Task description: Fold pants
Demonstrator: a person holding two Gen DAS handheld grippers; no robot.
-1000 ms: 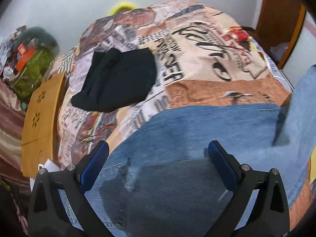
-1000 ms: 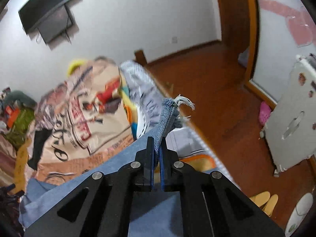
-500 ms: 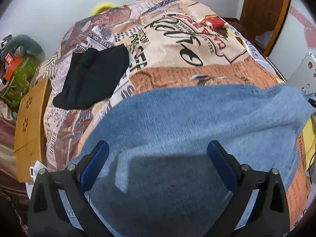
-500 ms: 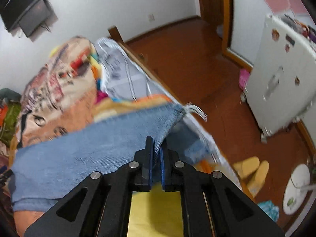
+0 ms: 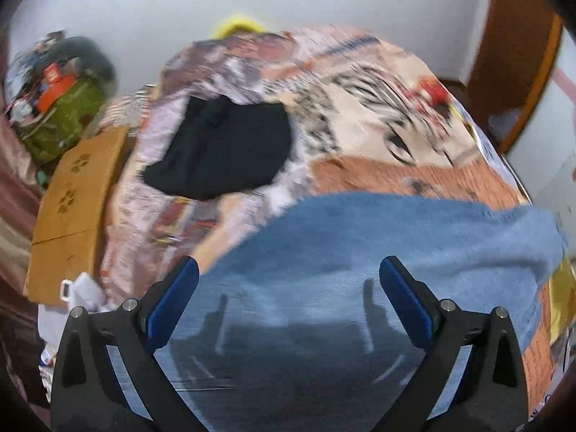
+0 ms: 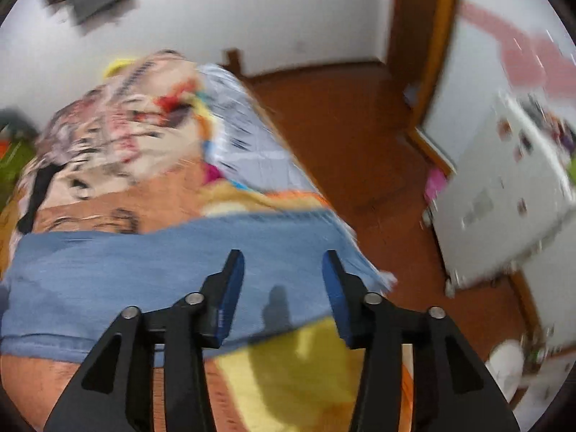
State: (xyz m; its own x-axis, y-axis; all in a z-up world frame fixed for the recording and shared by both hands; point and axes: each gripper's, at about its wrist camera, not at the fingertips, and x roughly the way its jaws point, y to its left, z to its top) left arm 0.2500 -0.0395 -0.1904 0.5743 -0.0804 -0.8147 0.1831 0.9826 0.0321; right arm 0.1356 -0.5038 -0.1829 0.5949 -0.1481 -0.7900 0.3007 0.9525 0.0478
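Note:
Blue denim pants [image 5: 378,252] lie flat across the near part of the bed; in the right wrist view the pants [image 6: 144,270] stretch from the left to the bed's right edge, where the frayed hem lies. My left gripper [image 5: 288,295] is open and empty above the denim. My right gripper [image 6: 282,288] is open and empty just above the pants near the hem end. Both views are motion-blurred.
The bed carries a newspaper-print cover [image 5: 360,115]. A folded black garment [image 5: 223,147] lies on it at the far left. A wooden panel [image 5: 75,194] and a green bag [image 5: 61,115] stand left of the bed. Wooden floor [image 6: 360,136] and a white cabinet [image 6: 504,187] lie to the right.
My right gripper laid the held pant hem down onto the bed and opened, letting it go. The denim now lies flat. My left gripper stayed open.

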